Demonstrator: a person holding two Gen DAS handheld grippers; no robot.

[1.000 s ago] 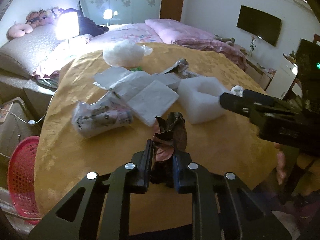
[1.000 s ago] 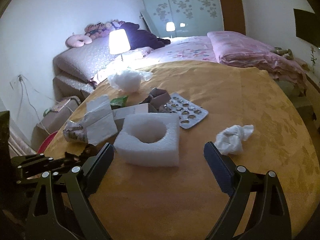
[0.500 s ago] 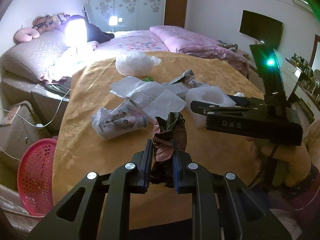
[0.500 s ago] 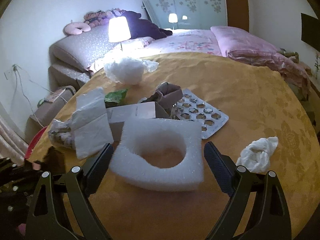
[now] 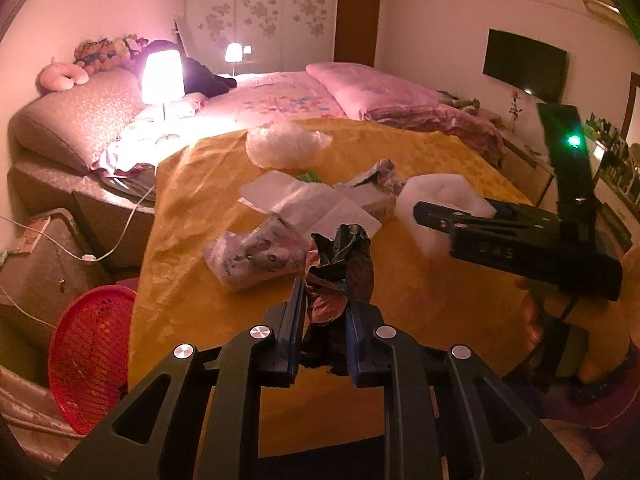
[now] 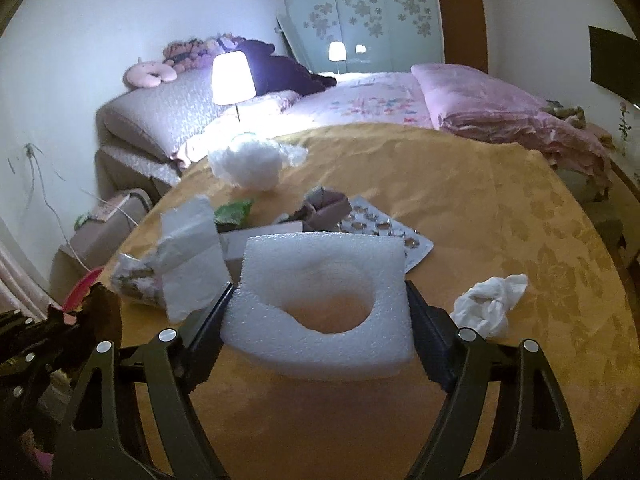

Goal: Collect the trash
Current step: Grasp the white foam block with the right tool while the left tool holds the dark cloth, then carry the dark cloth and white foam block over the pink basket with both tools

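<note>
The left tool [image 5: 323, 312] is pinched tight on a dark crumpled wrapper [image 5: 340, 268], held above the near edge of the yellow-covered surface [image 5: 440, 320]. The right tool [image 6: 318, 316] has its jaws closing around a white foam block [image 6: 324, 300] with a round hollow, near the front edge of the surface; both fingers [image 6: 430, 336] lie against the block's sides, though whether they press firmly yet is hard to tell.

Behind the block lie a blister pack [image 6: 384, 228], a small cardboard box [image 6: 324, 206] and a white paper sheet [image 6: 192, 256]. A crumpled tissue [image 6: 490, 304] sits just right of the block. A printed plastic bag [image 5: 252, 256] lies toward the left edge, and a clear plastic wad [image 5: 286, 144] sits at the far edge. A red basket [image 5: 90, 356] stands on the floor beside the left edge.
</note>
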